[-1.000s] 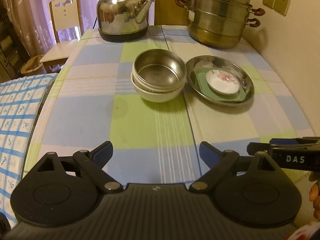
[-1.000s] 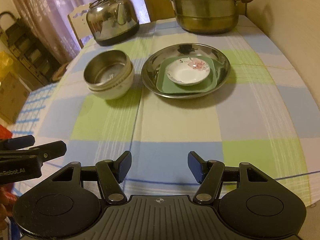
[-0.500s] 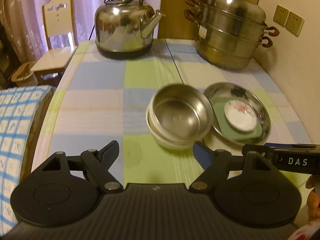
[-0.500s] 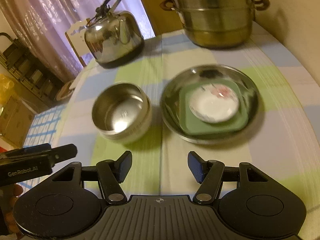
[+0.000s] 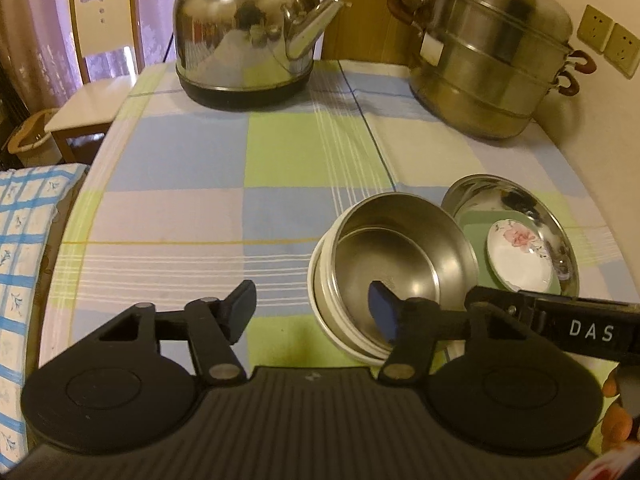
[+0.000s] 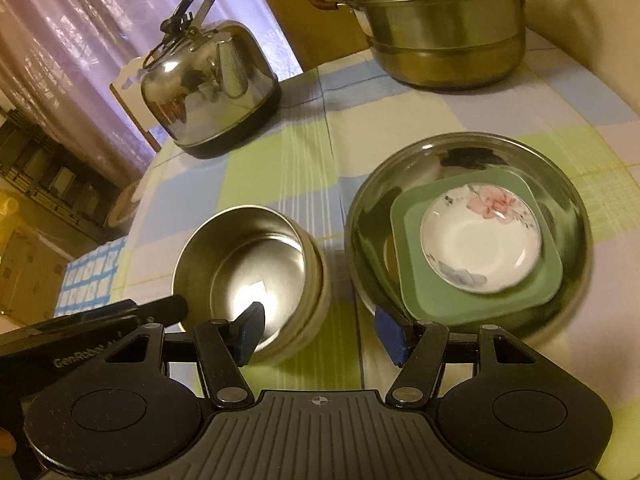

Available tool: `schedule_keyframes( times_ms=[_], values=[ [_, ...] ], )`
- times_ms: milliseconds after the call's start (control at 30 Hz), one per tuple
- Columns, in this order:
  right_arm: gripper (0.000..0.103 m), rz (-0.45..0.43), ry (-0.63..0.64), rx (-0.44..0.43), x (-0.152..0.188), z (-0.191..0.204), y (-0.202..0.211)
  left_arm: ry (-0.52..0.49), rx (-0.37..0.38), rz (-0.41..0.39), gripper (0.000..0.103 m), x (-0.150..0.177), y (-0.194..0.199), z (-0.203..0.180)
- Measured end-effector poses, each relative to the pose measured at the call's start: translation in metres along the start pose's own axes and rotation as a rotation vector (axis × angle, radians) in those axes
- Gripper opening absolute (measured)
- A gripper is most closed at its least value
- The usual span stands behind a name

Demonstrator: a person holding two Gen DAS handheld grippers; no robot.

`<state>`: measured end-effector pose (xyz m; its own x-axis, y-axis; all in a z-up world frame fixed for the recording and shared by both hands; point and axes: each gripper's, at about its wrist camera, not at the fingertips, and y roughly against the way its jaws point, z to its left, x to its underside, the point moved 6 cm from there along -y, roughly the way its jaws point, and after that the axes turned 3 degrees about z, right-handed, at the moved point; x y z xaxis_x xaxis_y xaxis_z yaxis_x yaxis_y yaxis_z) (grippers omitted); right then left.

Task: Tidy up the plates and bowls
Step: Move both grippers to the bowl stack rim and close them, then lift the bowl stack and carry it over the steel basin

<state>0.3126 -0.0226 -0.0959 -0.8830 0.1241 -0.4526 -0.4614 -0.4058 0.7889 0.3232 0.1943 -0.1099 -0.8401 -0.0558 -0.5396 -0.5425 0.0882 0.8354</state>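
Note:
A steel bowl (image 5: 400,256) (image 6: 248,264) sits nested in a white bowl (image 5: 320,308) on the checked tablecloth. Right of it, a steel plate (image 5: 552,216) (image 6: 400,184) holds a green square plate (image 5: 474,224) (image 6: 424,300) with a white floral saucer (image 5: 520,260) (image 6: 480,248) on top. My left gripper (image 5: 312,304) is closing. Its right finger hangs inside the steel bowl, its left finger stands apart outside, and the bowls' near-left rim lies between them untouched. My right gripper (image 6: 320,330) is open over the gap between bowl stack and steel plate, holding nothing.
A steel kettle (image 5: 244,36) (image 6: 208,92) stands at the back left and a stacked steamer pot (image 5: 488,64) (image 6: 444,28) at the back right by the wall. A chair (image 5: 96,60) sits past the table's far left edge. A blue checked cloth (image 5: 20,260) lies left.
Both grippers have moved forward to the dishes, which now sit close under their fingers. The left jaws have narrowed, and their right finger is now inside the steel bowl.

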Motion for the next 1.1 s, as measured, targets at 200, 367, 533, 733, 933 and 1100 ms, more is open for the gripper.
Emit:
schedule_keyframes(
  times_ms=[200,367,533,733,933,1100],
  values=[
    [0.044,0.021,-0.009,0.001,-0.006,0.002,-0.021,-0.012,0.024,0.039,0.045,-0.005,-0.016,0.002],
    [0.038,0.043,-0.017,0.002,-0.008,0.002,-0.034,-0.006,0.048,0.073,0.036,-0.004,-0.026,0.003],
    [0.025,0.057,-0.029,0.003,-0.012,0.0,-0.04,-0.012,0.07,0.084,0.03,-0.006,-0.029,0.001],
    [0.019,0.077,-0.028,0.037,-0.014,0.001,-0.041,-0.02,0.076,0.097,0.023,-0.008,-0.032,-0.002],
    [0.018,0.094,-0.005,0.105,-0.015,0.009,-0.044,0.015,0.096,0.134,0.024,-0.011,-0.037,0.002],
    [0.018,0.116,-0.044,0.098,-0.015,0.004,-0.051,0.046,0.119,0.164,0.027,-0.008,-0.047,0.004]
  ],
)
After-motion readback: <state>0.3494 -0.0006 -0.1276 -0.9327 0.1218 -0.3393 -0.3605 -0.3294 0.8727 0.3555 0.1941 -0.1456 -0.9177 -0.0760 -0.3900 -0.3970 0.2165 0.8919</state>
